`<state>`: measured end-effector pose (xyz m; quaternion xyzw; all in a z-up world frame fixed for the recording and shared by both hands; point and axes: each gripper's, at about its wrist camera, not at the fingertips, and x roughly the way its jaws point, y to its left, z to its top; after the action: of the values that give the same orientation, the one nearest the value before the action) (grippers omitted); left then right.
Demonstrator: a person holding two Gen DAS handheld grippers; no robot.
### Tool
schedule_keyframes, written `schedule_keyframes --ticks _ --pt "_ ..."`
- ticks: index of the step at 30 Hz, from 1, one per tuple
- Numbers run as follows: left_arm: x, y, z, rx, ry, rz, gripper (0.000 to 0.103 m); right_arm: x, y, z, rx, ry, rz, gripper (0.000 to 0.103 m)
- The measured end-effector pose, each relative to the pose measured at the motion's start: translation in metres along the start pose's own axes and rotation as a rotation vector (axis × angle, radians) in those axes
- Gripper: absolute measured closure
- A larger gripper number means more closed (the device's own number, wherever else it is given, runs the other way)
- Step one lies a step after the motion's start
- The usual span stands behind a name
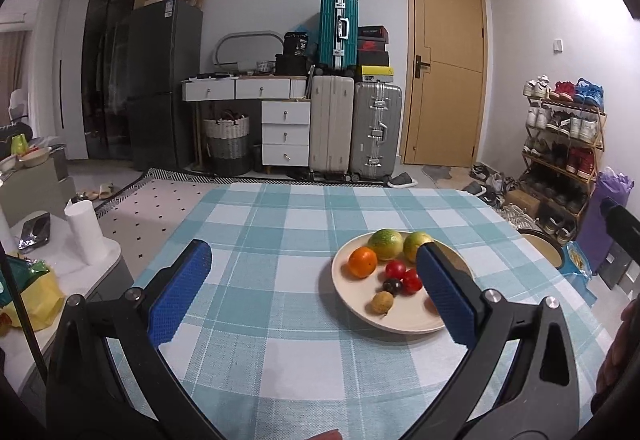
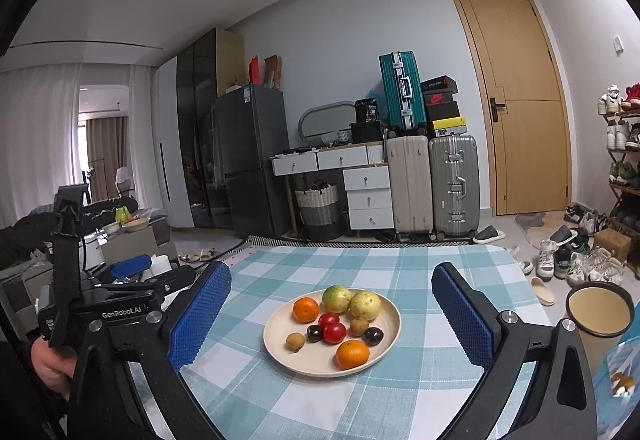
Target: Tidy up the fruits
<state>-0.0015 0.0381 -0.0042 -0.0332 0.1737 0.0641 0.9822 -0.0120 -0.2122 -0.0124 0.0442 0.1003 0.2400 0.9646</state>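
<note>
Fruit sat heaped on one cream plate on the checked bench, dead ahead of the right hand-held gripper and between its blue pads as framed. Right jaws were spread wide, empty. Left hand-held gripper was also wide and empty; the plate lay ahead and to its right, with its right pad covering part of the plate.

On the plate: two green-yellow guavas at the far side, touching each other; far orange left of them; near orange by the near rim; two red tomatoes in the middle, touching; two dark plums; two brown longans.

Risks, as I judged them:
- Everything was round and packed. Closing on one tomato would likely nudge the plum beside it and start things rolling.
- The rim looked shallow. The near orange sat just beside it, so a push from the far side could roll it onto the cloth and maybe off the bench.
- Tomatoes and plums were probably soft, so a hard squeeze could split them. Longans were small enough to slip between wide pads.
- Plate probably light on cloth; a pad catching the rim would slide or tip it.
- Both hand-held grippers were near each other on the left of the right one, so reaching in together risked a clash.
- A round stool stood off the bench edge to the right; I couldn't tell whether it was the destination.
</note>
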Motion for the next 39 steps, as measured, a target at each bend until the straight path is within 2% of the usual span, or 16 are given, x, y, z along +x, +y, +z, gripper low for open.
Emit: schedule_keyframes --ticks 6,10,14,22,32,39 --pt "0.009 -0.004 -0.022 0.059 -0.014 0.021 0.001 -0.001 -0.004 -0.013 -0.011 0.013 -0.024 0.0" --pt "0.016 -0.002 -0.035 0.035 0.006 -0.002 0.001 0.002 -0.006 -0.024 -0.028 0.042 -0.041 0.0" --pt "0.018 -0.003 -0.044 0.041 0.007 0.007 0.001 0.007 -0.007 -0.035 -0.049 0.068 -0.062 0.0" --pt "0.022 -0.003 -0.055 0.063 -0.031 0.018 0.001 0.009 -0.011 -0.044 -0.052 0.053 -0.09 0.0" --pt "0.023 0.008 -0.054 0.015 -0.016 0.03 0.001 0.025 -0.013 -0.059 -0.064 0.135 -0.106 0.0" --pt "0.018 0.004 -0.055 0.03 -0.035 0.027 0.001 0.028 -0.008 -0.062 -0.091 0.145 -0.103 0.0"
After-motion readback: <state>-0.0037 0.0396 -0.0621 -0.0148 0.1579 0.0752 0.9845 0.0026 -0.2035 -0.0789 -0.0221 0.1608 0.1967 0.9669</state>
